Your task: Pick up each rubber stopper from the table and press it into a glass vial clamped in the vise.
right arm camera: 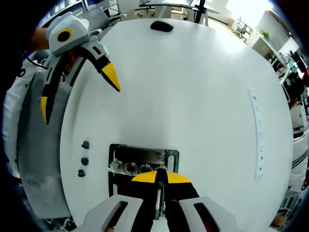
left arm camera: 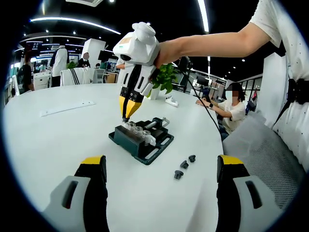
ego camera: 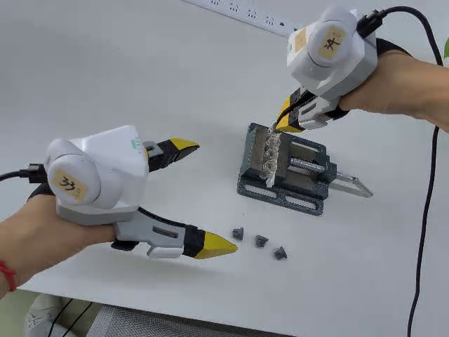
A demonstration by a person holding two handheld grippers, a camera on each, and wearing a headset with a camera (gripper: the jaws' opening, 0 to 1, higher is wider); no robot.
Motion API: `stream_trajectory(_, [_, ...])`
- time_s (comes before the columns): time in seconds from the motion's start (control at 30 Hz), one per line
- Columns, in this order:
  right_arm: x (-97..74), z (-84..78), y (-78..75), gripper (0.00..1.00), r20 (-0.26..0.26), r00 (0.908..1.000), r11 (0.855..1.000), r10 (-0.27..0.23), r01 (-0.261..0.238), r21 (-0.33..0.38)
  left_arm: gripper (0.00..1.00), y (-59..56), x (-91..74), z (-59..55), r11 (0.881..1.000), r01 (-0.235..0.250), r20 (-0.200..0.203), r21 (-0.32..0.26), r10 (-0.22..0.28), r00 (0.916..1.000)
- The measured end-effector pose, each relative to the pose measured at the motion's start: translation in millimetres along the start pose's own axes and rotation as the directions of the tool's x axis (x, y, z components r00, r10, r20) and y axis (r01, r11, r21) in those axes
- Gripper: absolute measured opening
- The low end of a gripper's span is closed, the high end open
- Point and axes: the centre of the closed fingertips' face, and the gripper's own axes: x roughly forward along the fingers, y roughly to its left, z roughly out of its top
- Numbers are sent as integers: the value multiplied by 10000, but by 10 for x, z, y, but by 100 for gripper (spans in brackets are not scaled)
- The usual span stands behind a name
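Grey rubber stoppers (ego camera: 260,241), three, lie on the surface (ego camera: 175,84) just beside the vise (ego camera: 280,193). Right tool (ego camera: 286,126), jaws closed, tips at an end vial (ego camera: 271,144): pressing step judged in hand. Left tool (ego camera: 207,195) gapes wide; next, it must close on a stopper.

Head view: I look down and forward from above and behind the left claw (ego camera: 210,196) and right claw (ego camera: 282,126). Left gripper view: low over the table (left arm camera: 48,140), facing level, vise (left arm camera: 141,140) well ahead of its jaws. Right gripper view: steeply down, vise just under its jaws. All three share vise and loose stoppers (left arm camera: 184,165).
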Motion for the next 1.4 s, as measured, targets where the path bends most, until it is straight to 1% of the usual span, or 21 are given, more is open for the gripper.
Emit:
stream_trajectory(0.1, [1, -12, -7, 0, 88, 10000, 10000, 10, -10, -13, 95, 15, -21, 4, 10000, -53, 36, -36, 53, 10000])
stream_trajectory(0.13, [2, -10, -9, 0, 116, 9999, 9999, 14, -16, 124, 95, 18, -25, 1, 10000, -69, 26, -46, 69, 10000])
stream_trajectory(0.23, [-1, -13, -9, 0, 183, 9998, 9998, 62, -65, 176, 94, 17, -30, -12, 10000, -73, -46, -20, 73, 10000])
stream_trajectory(0.3, [-6, -18, 1, 0, 276, 9996, 10000, 15, -18, 91, 94, 12, -32, 2, 10000, -75, -30, -16, 75, 10000])
stream_trajectory(0.33, [-5, -8, -9, 0, 426, 9991, 9994, 5, -20, 355, 94, 16, -34, 8, 10000, -83, -3, -26, 83, 10000])
stream_trajectory(0.4, [-6, -11, -6, 0, 567, 9984, 9999, -41, 32, 159, 94, 28, -35, 2, 9999, -100, -6, -41, 100, 9999])
stream_trajectory(0.43, [-15, -10, 27, 0, 707, 9975, 9983, -69, 28, 574, 94, 30, -34, -2, 9999, -104, -31, -16, 104, 9999])
stream_trajectory(0.57, [0, -13, -21, 0, 866, 9962, 9978, -107, 50, 657, 94, 17, -25, -5, 10000, -34, -53, -4, 34, 10000])
stream_trajectory(0.93, [-14, -12, -5, 0, 698, 9975, 9992, -63, 36, 387, 94, 19, -23, -1, 10000, -38, -54, -53, 38, 10000])
stream_trajectory(1.0, [-16, -36, -9, 0, 515, 9986, 9998, -138, 129, 173, 93, 23, -22, -15, 10000, -19, -80, -52, 19, 10000])
stream_trajectory(1.17, [-19, -29, 1, 0, 643, 9979, 9991, -67, 39, 433, 93, 8, -18, -8, 10000, -3, -50, -68, 3, 10000])
stream_trajectory(1.33, [-17, -39, 7, 0, 546, 9985, 9998, -45, 33, 216, 94, -3, -16, -5, 10000, -5, -73, -25, 5, 10000])
stream_trajectory(1.4, [-14, -43, -2, 0, 528, 9986, 9997, -53, 40, 242, 93, 0, -16, -8, 10000, -11, -78, -51, 11, 10000])
